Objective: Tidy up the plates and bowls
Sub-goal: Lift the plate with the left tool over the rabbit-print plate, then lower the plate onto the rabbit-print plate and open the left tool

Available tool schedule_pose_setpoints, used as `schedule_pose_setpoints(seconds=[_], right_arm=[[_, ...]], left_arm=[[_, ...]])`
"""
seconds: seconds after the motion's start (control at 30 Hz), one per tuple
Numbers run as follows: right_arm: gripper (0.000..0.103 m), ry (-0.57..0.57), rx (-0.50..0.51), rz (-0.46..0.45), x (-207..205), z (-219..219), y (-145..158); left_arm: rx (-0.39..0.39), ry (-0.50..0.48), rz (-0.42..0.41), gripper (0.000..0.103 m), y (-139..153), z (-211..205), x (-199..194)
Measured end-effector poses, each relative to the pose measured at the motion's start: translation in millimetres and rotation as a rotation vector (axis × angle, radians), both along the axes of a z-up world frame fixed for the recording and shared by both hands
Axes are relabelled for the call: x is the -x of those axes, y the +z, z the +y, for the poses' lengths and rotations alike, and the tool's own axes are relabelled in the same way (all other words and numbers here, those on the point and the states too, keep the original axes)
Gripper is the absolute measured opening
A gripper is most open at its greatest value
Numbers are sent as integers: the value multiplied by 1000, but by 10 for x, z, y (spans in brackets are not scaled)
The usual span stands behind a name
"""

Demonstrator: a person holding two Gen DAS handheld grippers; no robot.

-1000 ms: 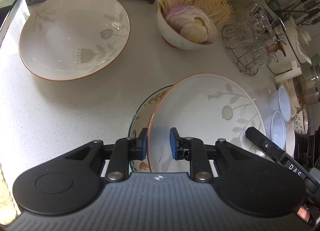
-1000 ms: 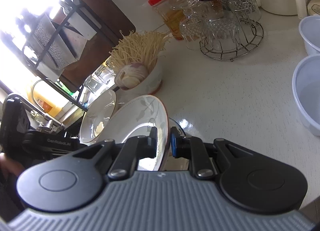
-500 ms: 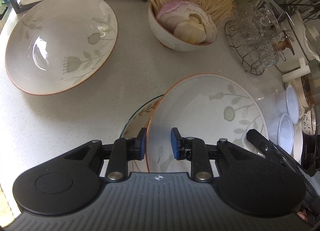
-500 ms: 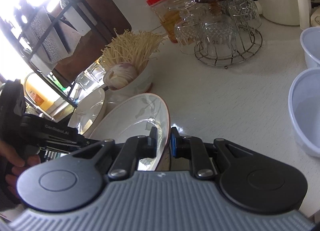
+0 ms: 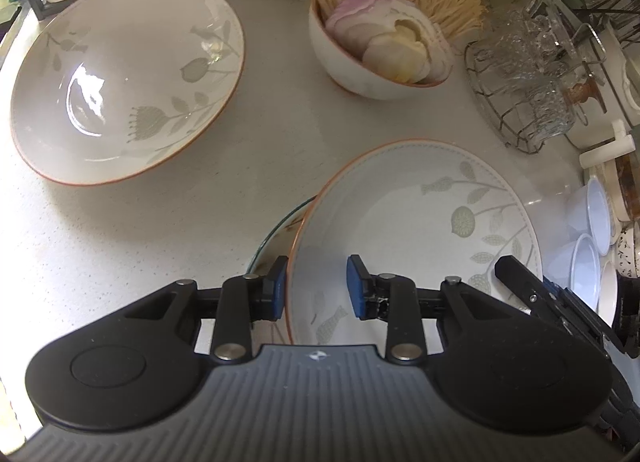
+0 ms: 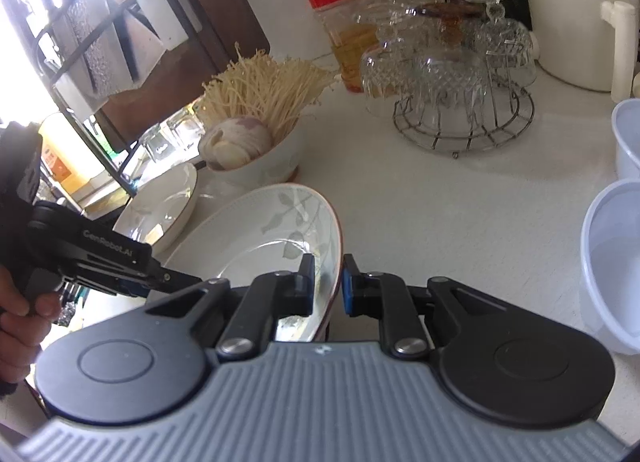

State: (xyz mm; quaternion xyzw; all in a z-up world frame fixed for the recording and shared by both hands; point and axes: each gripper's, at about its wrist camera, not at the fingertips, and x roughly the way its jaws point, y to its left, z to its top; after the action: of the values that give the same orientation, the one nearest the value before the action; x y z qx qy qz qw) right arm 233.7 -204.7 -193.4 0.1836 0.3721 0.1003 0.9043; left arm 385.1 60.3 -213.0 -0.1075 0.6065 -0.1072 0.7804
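Countertop [image 5: 248, 166]: white, speckled, carrying all items listed.

Large floral bowl [image 5: 124, 78]: one, orange-rimmed with a grey leaf print, resting on the countertop at far left, well apart from both tools; also seen in the right wrist view [image 6: 160, 206].

Floral plate [image 5: 412, 238]: one, same print and orange rim, tilted over a glass plate [image 5: 276, 230] whose green-edged rim shows beneath its left side. Whether the two touch cannot be told.

Left gripper [image 5: 316, 290]: its blue pads straddle the near rim of the floral plate with a clear gap on the inner side; the fingers stand apart and are not clamped. In the right wrist view its body [image 6: 108, 254] bears the one legible marking, "GenRobot.AI", and a hand [image 6: 20, 318] holds its handle.

Right gripper [image 6: 326, 282]: fingers pressed onto the rim of the floral plate [image 6: 264, 246], one pad inside and one outside, holding it.

Wire rack [image 6: 464, 118]: one, holding upturned cut-glass cups; count uncertain.

Food bowl [image 5: 376, 62]: one, holding sliced onion and enoki mushrooms.

White plastic bowls [image 6: 612, 262]: two in the right wrist view, at the right edge.

Jar [image 6: 348, 30]: one, red lid, amber contents; no label readable.
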Motion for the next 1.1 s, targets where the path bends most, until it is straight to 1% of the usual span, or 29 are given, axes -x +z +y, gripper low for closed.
schedule_pose_setpoints(seconds=[0.2,0.57,0.87,1.1], right_arm=[[17,-16,-3,11,21,14,-62],[18,-6,29,-7,13,74,-91],[18,16,28,15,-15,103,-120],[18,25,48,30,-36,130,-107]], left_arm=[[-10,-19,-5,36,-28,-19,20],[-24,-20,4,36,-34,-50,17],[-7,-16,15,36,-40,13,24],[9,4,17,36,-47,42,41]])
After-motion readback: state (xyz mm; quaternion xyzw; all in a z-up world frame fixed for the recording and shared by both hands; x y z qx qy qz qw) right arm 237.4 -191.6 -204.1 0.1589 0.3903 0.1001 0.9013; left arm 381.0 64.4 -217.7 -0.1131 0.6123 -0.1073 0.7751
